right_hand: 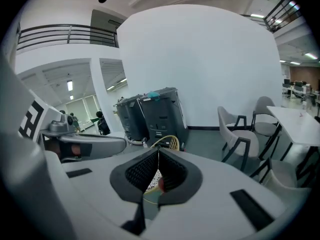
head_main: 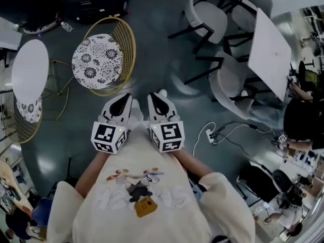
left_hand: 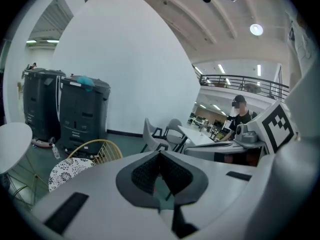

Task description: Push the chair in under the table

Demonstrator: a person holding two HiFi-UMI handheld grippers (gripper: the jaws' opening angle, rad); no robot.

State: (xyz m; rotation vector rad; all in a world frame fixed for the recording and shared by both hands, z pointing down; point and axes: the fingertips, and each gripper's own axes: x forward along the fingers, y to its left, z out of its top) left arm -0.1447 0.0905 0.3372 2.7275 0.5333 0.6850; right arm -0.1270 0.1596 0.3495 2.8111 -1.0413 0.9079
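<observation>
On the dark grey-green floor (head_main: 152,49) of an open hall, seen from the head view, a square white table (head_main: 273,52) stands at two o'clock of the two grippers; a round white table (head_main: 29,70) stands at ten o'clock, near the picture's left edge. Three white shell chairs with black legs ring the square table, the nearest one (head_main: 230,82) on its near side, close against it; the two others sit at its far corner. The gold wire chair (head_main: 125,49), with a round black-and-white flowered cushion (head_main: 96,62) on its seat, stands at eleven o'clock; it is clear of the round white table, with open floor between them. A second wire chair (head_main: 25,110) with a like cushion stands right at that round table's near edge. Two tall dark bins (left_hand: 82,114) stand against the white wall in the left gripper view.

The left gripper (head_main: 123,97) and the right gripper (head_main: 158,97) are held side by side, close together, in front of a person in a cream sweatshirt (head_main: 142,196); both point toward twelve o'clock; each has its jaws pressed together with nothing held. The right gripper view shows the gold wire chair straight ahead, beyond the jaw tips. A white power strip (head_main: 210,134) with its cable lies on the floor at four o'clock.
</observation>
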